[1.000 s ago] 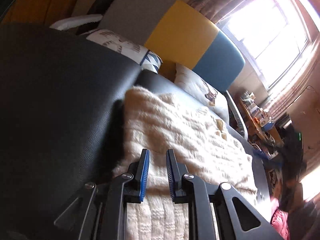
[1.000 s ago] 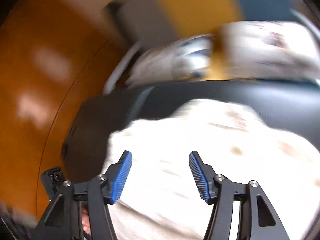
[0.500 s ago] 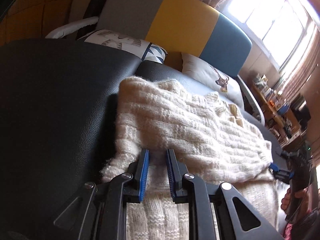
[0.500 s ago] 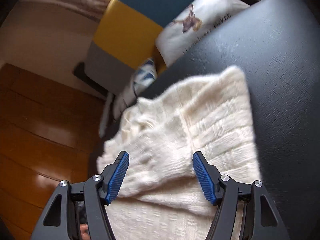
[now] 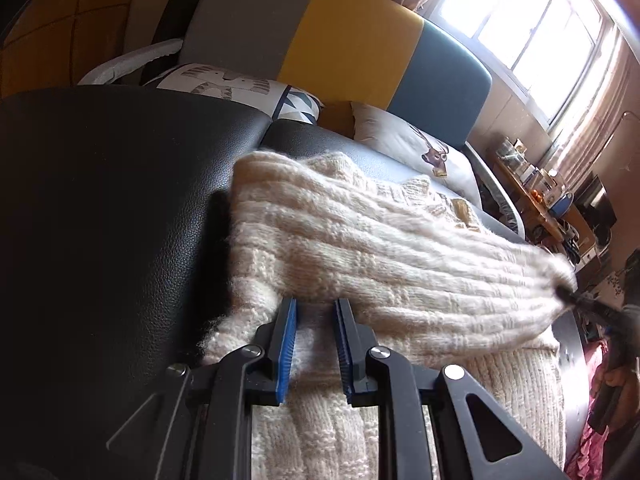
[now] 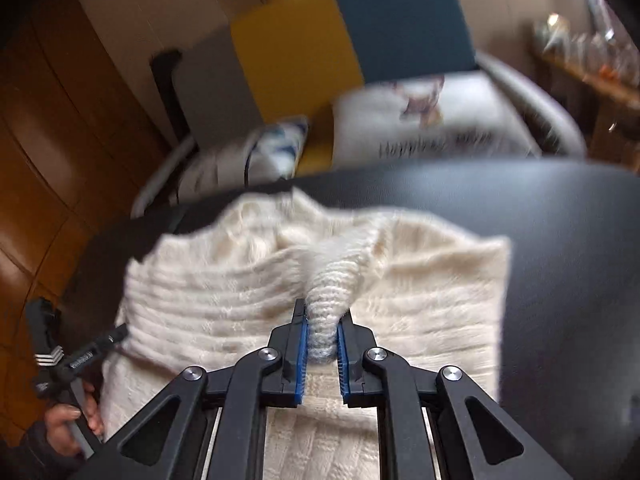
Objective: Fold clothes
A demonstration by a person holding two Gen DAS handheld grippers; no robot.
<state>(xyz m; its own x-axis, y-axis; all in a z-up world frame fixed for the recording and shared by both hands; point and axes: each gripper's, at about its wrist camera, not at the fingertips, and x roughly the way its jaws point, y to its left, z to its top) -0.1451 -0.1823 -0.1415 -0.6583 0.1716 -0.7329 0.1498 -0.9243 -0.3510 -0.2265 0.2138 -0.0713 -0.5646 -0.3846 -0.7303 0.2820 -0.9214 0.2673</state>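
Observation:
A cream knit sweater (image 5: 360, 240) lies folded on a black leather surface (image 5: 120, 200). My left gripper (image 5: 316, 312) sits at the sweater's near left edge, its jaws narrow with knit fabric between them and the upper layer's edge lying over the tips. In the right wrist view my right gripper (image 6: 322, 332) is shut on a pinched ridge of the sweater (image 6: 420, 280), which rises into a peak between the blue pads (image 6: 301, 356). The left wrist view shows the right gripper (image 5: 568, 292) drawing the upper layer to a point at the far right.
A sofa back (image 5: 344, 48) in grey, yellow and blue stands behind, with printed cushions (image 5: 416, 148) against it. A bright window (image 5: 540, 32) and a cluttered shelf (image 5: 536, 188) are at the right. Wood panelling (image 6: 60, 120) is on the left. A hand (image 6: 68, 420) holds the left gripper.
My right gripper, open half a second ago, has shut on a bunch of the sweater's upper layer and pulls it taut. My left gripper has kept its place and jaw gap.

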